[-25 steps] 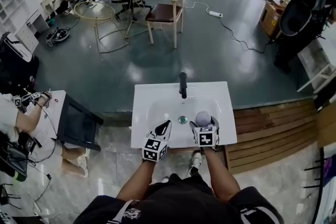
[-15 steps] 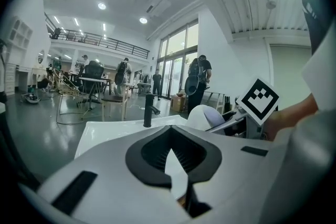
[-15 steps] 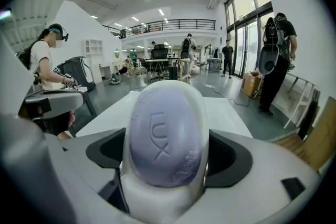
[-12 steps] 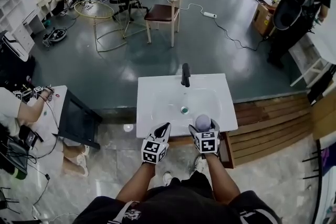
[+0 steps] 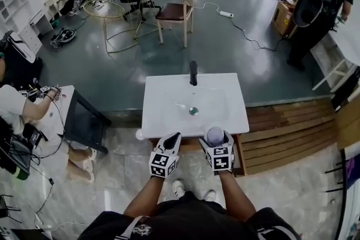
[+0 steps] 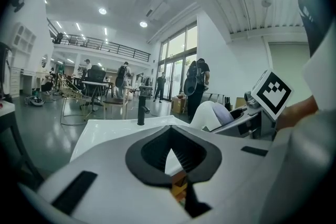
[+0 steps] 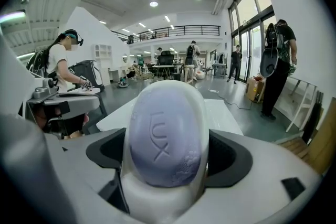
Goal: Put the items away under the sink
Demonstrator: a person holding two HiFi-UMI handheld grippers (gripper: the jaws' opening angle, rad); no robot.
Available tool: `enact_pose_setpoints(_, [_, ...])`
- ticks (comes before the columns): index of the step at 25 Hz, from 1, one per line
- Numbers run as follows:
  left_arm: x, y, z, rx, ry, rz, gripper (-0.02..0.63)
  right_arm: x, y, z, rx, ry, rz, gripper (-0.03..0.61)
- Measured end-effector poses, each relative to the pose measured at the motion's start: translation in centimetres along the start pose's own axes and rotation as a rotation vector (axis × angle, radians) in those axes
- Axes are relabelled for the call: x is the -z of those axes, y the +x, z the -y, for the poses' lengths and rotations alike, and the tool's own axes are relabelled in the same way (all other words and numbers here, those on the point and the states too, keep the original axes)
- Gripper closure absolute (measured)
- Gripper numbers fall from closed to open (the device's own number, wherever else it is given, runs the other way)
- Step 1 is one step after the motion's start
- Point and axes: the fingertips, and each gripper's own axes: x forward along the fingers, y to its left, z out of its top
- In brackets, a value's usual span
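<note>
Relative to the sink (image 5: 169,99), the right hand-held gripper (image 5: 216,137) and left hand-held gripper (image 5: 175,136) have drawn back from over the basin to its front edge; right pinches the soap (image 7: 164,140) in its white dish (image 7: 157,199), just over that edge; left is pressed together, empty. To stow well: keep the clamp firm and the dish level while lowering; the space below is not visible. Soap is embossed "LUX".
</note>
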Motion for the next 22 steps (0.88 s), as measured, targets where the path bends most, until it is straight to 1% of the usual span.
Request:
enact_pose_setpoints(4, [1.1, -0.4, 3.7, -0.026, 0.001, 0.008, 0.614, 2.1, -2.2, 1.4, -0.026, -0.021, 0.022, 0.12])
enact_pose_setpoints(7, [1.4, -0.4, 5.8, -0.064, -0.003, 0.015, 0.614, 3.2, -3.3, 2.3, -0.047, -0.053, 0.024, 0.12])
enact_pose_setpoints(10, [2.2, -0.7, 8.1, -0.107, -0.002, 0.007, 0.614, 4.1, -4.2, 3.0, -0.068, -0.075, 0.031, 0.12])
enact_pose_setpoints(14, [3.2, -2.0, 11.1, -0.127, -0.012, -0.011, 0.614, 5.8, -5.9, 2.9, -0.098, -0.089, 0.018, 0.12])
enact_pose_setpoints(19, [4.5, -3.2, 11.8, -0.137, -0.018, -0.039, 0.614, 7.8, -6.5, 2.1, -0.126, -0.086, -0.012, 0.12])
enact_pose_setpoints(22, [5.1, -4.1, 11.4, -0.137, -0.02, -0.034, 0.614, 9.1, -6.3, 1.1, -0.132, -0.073, -0.023, 0.12])
